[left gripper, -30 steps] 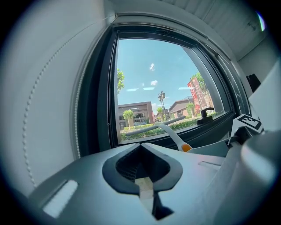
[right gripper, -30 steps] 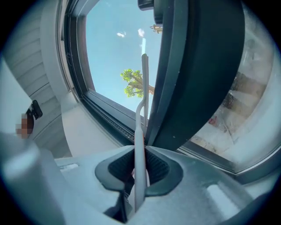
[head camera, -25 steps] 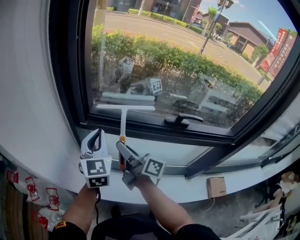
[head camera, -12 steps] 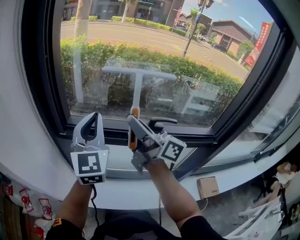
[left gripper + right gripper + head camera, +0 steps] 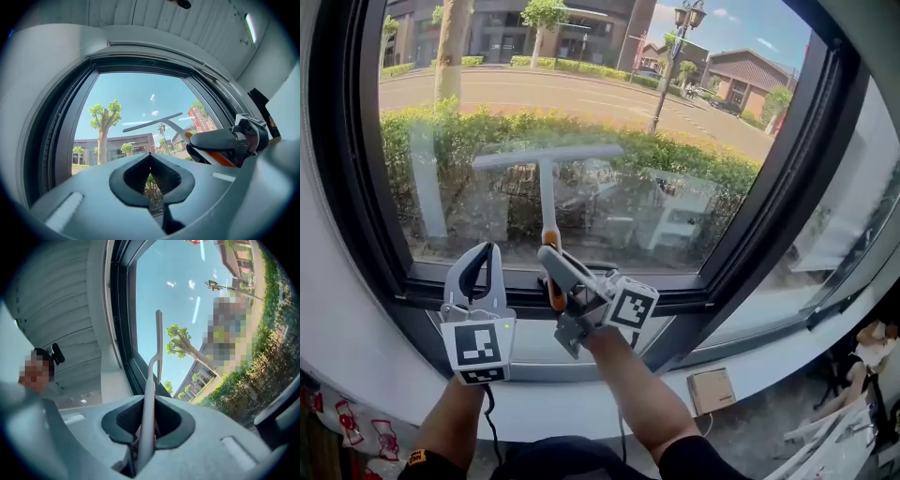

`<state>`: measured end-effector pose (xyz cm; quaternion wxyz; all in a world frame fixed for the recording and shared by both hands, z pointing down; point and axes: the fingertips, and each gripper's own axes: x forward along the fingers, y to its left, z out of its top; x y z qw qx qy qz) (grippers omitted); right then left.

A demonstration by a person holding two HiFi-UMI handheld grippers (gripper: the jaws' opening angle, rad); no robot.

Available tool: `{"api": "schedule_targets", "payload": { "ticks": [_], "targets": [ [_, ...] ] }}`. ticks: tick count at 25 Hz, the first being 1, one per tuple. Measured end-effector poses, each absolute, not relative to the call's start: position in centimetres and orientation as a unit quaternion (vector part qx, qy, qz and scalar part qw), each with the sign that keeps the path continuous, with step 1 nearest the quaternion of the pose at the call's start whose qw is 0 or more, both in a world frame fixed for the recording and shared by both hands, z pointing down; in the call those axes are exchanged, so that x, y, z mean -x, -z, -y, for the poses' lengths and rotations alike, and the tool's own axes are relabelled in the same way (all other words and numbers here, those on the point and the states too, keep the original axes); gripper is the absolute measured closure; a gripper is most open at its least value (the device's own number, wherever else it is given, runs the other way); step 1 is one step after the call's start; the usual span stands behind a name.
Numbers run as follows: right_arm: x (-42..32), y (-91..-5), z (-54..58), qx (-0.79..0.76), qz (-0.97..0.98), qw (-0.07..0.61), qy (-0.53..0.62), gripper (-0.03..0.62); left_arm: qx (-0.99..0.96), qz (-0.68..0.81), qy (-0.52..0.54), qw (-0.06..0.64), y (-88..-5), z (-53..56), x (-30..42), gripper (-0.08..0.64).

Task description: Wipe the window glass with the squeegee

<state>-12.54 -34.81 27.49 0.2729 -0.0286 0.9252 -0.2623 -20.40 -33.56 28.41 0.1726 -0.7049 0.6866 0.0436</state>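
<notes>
Squeegee (image 5: 547, 192) handle tight between right gripper (image 5: 548, 262) fingers; left gripper (image 5: 484, 253) fingers together, beside it.

Inspection of supporting surfaces. A white sill (image 5: 548, 408) runs in a curve below the dark frame of the window glass (image 5: 581, 112), from the left wall to the right edge of my head view. One item noted on it: a small brown cardboard box (image 5: 711, 390), lying flat at the near edge on the right side; I cannot tell whether it rests fully on the sill. Below, the grey floor (image 5: 783, 427) carries pale clutter (image 5: 848, 431) at lower right, too blurred to identify.
</notes>
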Motion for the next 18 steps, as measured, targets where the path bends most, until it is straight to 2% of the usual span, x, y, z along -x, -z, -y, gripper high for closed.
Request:
{"api": "schedule_targets", "payload": {
  "ticks": [10,18],
  "targets": [
    [11.5,-34.4,34.4,0.038,-0.913,0.267,0.307,0.545,0.721,-0.684,0.003,0.112,-35.6,35.8,18.6,0.541],
    [10.1,-41.9,33.3,0.078,-0.897,0.24,0.364,0.545,0.734,-0.678,0.007,0.034,-42.1,35.3,17.9,0.541]
  ]
}}
